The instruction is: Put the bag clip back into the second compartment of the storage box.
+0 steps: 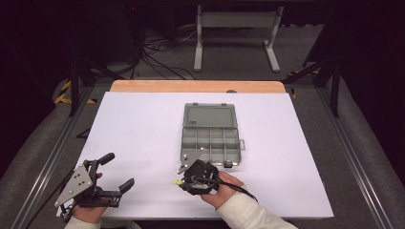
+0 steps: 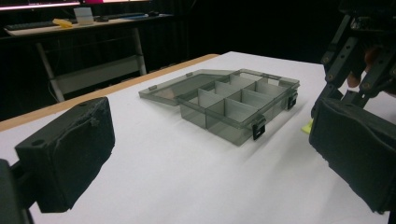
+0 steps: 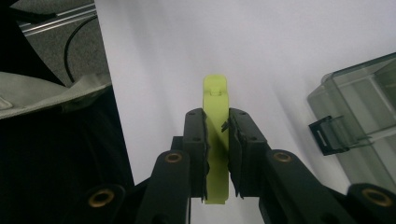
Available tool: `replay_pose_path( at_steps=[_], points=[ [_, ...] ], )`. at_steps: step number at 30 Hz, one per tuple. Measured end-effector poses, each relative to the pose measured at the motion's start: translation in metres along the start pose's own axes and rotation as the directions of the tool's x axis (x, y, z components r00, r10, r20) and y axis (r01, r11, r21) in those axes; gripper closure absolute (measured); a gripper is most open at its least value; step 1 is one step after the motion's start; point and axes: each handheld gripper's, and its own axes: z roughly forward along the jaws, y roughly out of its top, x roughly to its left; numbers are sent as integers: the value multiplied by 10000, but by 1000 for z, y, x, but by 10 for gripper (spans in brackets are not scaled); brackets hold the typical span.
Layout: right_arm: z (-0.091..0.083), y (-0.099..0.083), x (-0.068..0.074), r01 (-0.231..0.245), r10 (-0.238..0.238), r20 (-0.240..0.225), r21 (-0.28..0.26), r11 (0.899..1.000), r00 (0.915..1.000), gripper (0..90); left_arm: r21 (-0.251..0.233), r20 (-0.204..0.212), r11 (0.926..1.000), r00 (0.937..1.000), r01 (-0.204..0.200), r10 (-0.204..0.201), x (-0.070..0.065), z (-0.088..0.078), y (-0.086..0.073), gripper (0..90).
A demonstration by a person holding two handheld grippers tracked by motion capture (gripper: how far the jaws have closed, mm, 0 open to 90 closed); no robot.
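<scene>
A grey see-through compartment box [image 1: 210, 138] lies open in the middle of the white table [image 1: 143, 129], its lid folded back flat. My right gripper [image 1: 184, 181] sits just in front of the box's near edge, shut on a flat yellow-green strip [image 1: 178, 182]. In the right gripper view the strip [image 3: 215, 93] stands upright between the pads of that gripper [image 3: 216, 140], just above the table. At the table's near left corner my left gripper [image 1: 117, 171] is open with nothing in it. Its pads [image 2: 70, 149] stand wide apart, facing the box [image 2: 233, 100].
The box's black latch [image 3: 327, 135] and near corner are close to the right of the held strip. A wooden strip [image 1: 198, 86] runs along the table's far edge. A metal stand [image 1: 236, 38] and cables lie on the floor beyond.
</scene>
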Motion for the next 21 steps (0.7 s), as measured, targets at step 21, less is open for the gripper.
replay_pose_path(
  at_steps=[21],
  points=[
    [-35,13,-43,-744,797,485,-1024,9920,9956,781,-19,-11,10000,10000,-9,9,0,0,0,7]
  ],
)
